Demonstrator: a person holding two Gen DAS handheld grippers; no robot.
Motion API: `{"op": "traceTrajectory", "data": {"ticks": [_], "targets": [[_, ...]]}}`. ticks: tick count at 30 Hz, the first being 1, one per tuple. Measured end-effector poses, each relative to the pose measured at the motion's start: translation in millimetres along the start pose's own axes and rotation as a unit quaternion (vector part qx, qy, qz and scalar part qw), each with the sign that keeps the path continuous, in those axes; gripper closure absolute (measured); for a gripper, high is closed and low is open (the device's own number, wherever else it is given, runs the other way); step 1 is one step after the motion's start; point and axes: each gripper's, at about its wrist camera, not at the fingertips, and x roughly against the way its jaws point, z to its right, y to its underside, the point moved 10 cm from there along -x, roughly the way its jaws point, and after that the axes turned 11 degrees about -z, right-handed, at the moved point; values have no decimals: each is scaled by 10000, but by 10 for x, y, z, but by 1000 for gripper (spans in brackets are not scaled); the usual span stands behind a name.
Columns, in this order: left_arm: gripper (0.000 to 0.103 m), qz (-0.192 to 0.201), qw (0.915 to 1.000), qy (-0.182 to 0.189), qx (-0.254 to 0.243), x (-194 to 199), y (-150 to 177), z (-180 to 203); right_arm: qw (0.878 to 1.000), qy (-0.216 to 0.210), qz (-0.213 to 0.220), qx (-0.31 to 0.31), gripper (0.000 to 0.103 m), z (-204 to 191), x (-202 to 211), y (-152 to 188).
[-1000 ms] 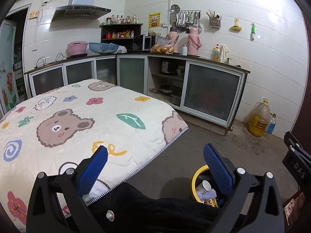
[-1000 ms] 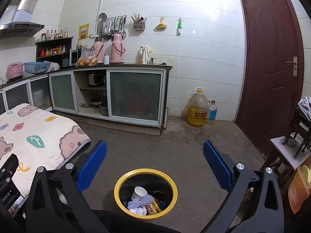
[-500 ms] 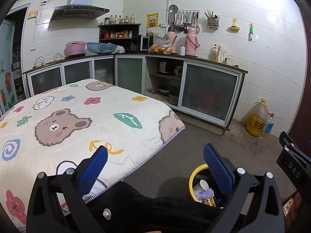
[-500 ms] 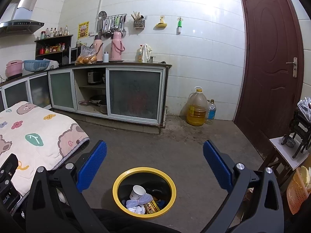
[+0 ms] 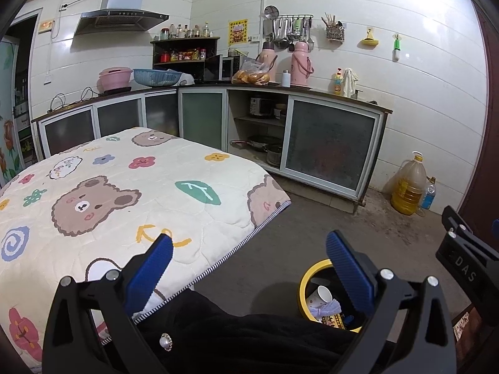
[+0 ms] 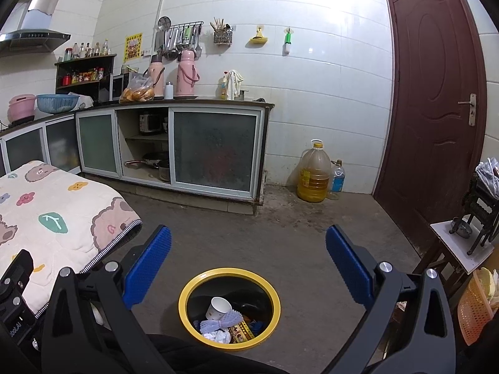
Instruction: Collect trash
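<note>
Apparently finished: both the left gripper and right gripper hang spread and empty, while the bin nearby holds a cup and wrappers.

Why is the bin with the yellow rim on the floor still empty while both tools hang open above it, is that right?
Not quite: the bin is not empty. The right wrist view shows a paper cup, crumpled tissue and a printed wrapper lying inside it. The rest holds: it has a yellow rim, stands on the floor, and the left tool and right tool are both open, holding nothing.
</note>
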Motion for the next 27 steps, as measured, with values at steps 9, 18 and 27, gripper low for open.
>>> {"op": "traceTrajectory", "data": {"ticks": [9,18,27], "targets": [[8,-2,10000,13,-18,4,5,26,10000,16,-38,-1,8,35,-26,15],[8,-12,10000,50,-21,8,18,61,10000,28,-51,14,8,63,-47,38],[8,-30,10000,93,-20,5,42,79,10000,31,-62,31,8,78,-62,44]]}}
